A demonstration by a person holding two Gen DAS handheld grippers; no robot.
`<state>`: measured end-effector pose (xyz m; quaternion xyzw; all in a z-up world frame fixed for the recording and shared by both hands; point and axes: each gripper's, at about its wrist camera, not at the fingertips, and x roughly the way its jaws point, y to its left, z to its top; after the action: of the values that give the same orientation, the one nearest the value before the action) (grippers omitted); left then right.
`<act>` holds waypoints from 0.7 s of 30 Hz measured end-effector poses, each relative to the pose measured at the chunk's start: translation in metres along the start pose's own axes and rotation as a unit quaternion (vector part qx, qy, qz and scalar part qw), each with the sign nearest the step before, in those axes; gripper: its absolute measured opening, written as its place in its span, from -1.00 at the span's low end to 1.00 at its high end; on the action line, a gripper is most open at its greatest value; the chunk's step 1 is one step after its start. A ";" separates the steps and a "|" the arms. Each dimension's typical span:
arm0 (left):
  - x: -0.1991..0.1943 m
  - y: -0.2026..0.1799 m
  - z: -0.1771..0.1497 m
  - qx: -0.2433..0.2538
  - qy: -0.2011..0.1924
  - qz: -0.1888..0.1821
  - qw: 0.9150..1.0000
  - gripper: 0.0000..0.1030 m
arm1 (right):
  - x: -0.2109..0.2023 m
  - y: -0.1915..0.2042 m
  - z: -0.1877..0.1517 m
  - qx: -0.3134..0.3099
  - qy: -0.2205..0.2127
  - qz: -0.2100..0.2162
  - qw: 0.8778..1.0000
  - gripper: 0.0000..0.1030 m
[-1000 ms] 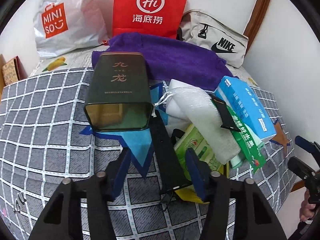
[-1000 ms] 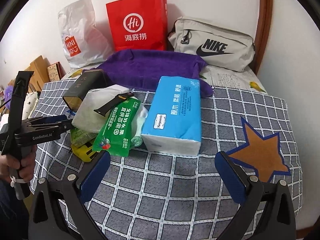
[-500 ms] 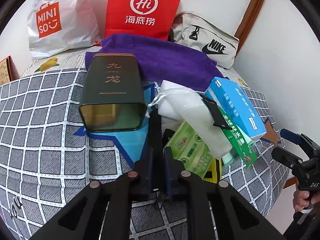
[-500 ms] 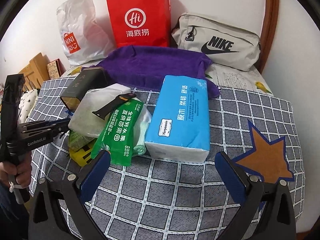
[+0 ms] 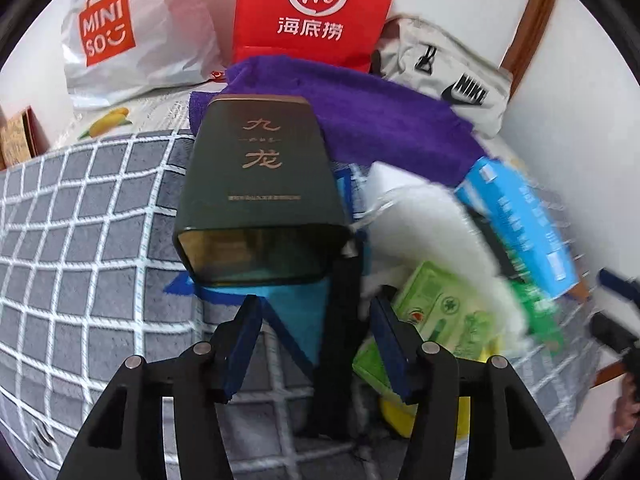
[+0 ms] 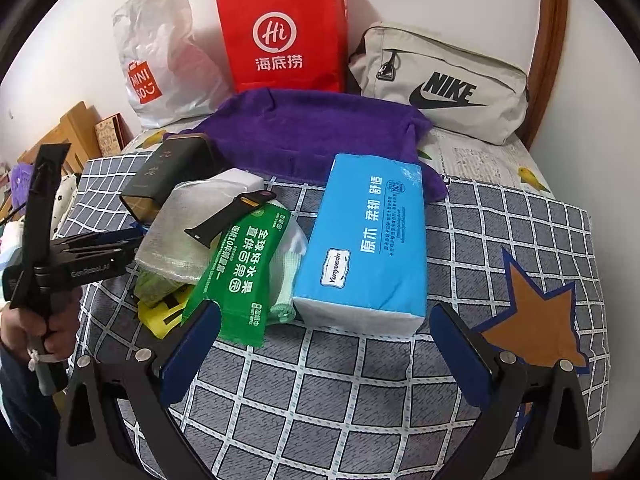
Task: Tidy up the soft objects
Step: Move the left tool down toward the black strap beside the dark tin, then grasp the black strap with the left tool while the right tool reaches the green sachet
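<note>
Purple towel (near edge hidden) behind blue tissue pack.

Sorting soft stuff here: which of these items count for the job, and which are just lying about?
Likely for the job (soft):
purple towel
blue tissue pack
green plastic bag
white mesh pouch

Probably just lying about:
dark tin
black watch strap
red paper bag
Miniso bag
Nike pouch

Behind the dark green tin stand a red paper bag, a white Miniso bag to its left and a beige Nike pouch to its right.
</note>
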<state>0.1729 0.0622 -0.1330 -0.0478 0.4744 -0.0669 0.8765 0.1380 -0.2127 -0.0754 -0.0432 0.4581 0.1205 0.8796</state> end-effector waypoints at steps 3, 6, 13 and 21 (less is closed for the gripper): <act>0.005 0.008 -0.007 0.011 0.009 0.006 1.000 0.04 | 0.005 0.000 0.004 -0.001 0.007 -0.001 1.000 0.99; 0.002 0.015 -0.012 0.004 -0.006 0.014 1.000 0.04 | 0.010 0.003 0.007 -0.005 0.010 0.001 1.000 0.99; 0.003 0.014 -0.025 0.029 -0.053 0.025 0.998 0.15 | 0.025 0.009 0.013 -0.009 0.025 0.004 1.000 0.99; 0.006 0.011 -0.025 0.035 -0.050 0.032 0.998 0.33 | 0.034 0.013 0.011 -0.015 0.038 -0.001 0.999 0.99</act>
<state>0.1559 0.0712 -0.1530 -0.0051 0.4289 -0.0534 0.9018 0.1626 -0.1926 -0.0962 -0.0611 0.4889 0.1250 0.8612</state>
